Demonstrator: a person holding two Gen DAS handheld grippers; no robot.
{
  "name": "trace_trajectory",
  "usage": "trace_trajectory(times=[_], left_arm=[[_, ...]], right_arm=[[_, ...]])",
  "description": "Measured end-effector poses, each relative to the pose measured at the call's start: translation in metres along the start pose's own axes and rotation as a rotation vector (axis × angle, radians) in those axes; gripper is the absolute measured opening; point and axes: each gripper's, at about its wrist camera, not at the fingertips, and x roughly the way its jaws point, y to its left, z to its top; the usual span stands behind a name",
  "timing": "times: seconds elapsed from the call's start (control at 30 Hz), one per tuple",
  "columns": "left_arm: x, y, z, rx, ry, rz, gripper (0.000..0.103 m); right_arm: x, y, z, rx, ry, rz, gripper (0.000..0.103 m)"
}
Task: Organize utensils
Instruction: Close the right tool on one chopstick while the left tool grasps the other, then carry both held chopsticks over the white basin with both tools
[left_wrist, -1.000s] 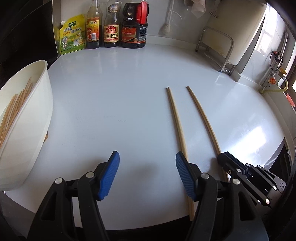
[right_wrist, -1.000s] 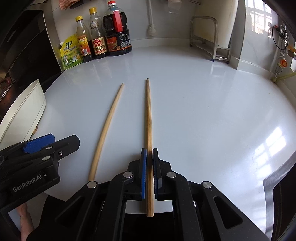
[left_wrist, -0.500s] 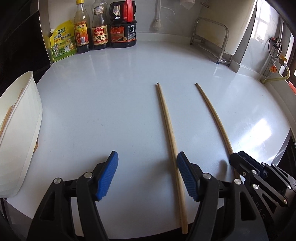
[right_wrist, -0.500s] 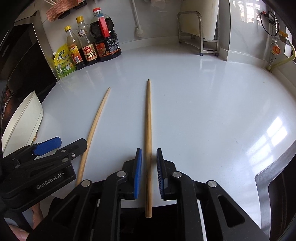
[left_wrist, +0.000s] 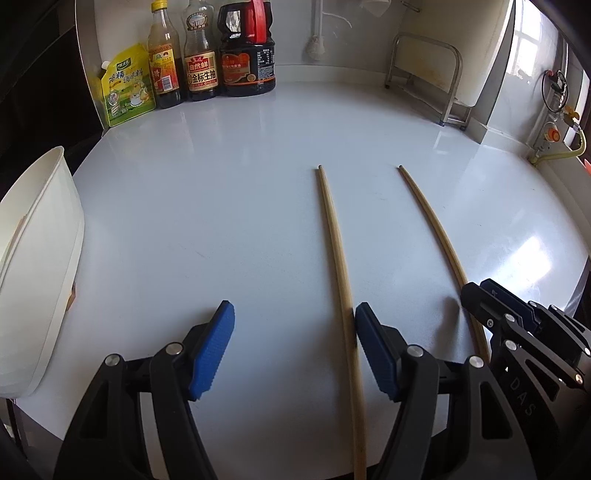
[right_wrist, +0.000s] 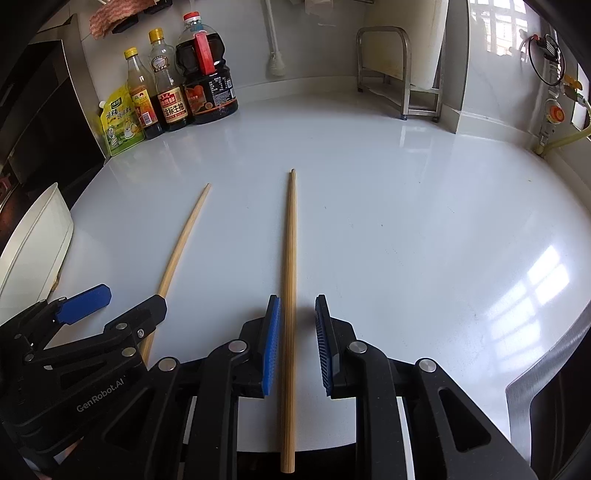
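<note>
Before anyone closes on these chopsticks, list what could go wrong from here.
1. The left hand-held gripper sits off-centre: the left chopstick hugs one pad, so closing may skid it.
2. Both chopsticks overhang the countertop edge; a nudge could tip the right chopstick off.

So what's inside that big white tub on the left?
Inside the white tub, only pale stick-like streaks show near the rim, possibly more chopsticks. Its wall hides the rest, so what else is in there cannot be told.
</note>
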Motion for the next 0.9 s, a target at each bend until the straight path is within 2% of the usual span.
trace_trajectory(times=[0.07, 0.13, 0.2, 0.27, 0.33, 0.37, 0.67, 0.9], left_arm=[[-0.001, -0.001, 0.000, 0.012, -0.005, 0.000, 0.058], [-0.002, -0.002, 0.001, 0.017, -0.009, -0.006, 0.042], [-0.002, -0.003, 0.001, 0.023, -0.011, -0.014, 0.032], [-0.002, -0.005, 0.001, 0.030, -0.013, -0.024, 0.023], [-0.002, -0.007, 0.001, 0.041, -0.010, -0.035, 0.011], [-0.002, -0.009, 0.001, 0.047, -0.008, -0.040, 0.008], [-0.004, -0.005, 0.001, 0.030, 0.053, -0.099, 0.007], [-0.028, 0.010, 0.003, 0.017, 0.030, -0.141, 0.007]], right_arm=[[0.001, 0.001, 0.002, -0.003, -0.004, -0.011, 0.019], [0.003, 0.006, 0.002, -0.028, -0.007, -0.033, 0.017], [0.005, 0.011, 0.001, -0.066, -0.013, -0.061, 0.012], [0.006, 0.015, 0.000, -0.085, -0.019, -0.061, 0.007], [0.006, 0.016, 0.000, -0.089, -0.019, -0.055, 0.006], [0.006, 0.016, 0.001, -0.088, -0.018, -0.052, 0.006], [-0.003, 0.008, 0.000, -0.009, -0.016, 0.020, 0.006], [-0.024, 0.020, 0.007, 0.008, -0.051, 0.069, 0.006]])
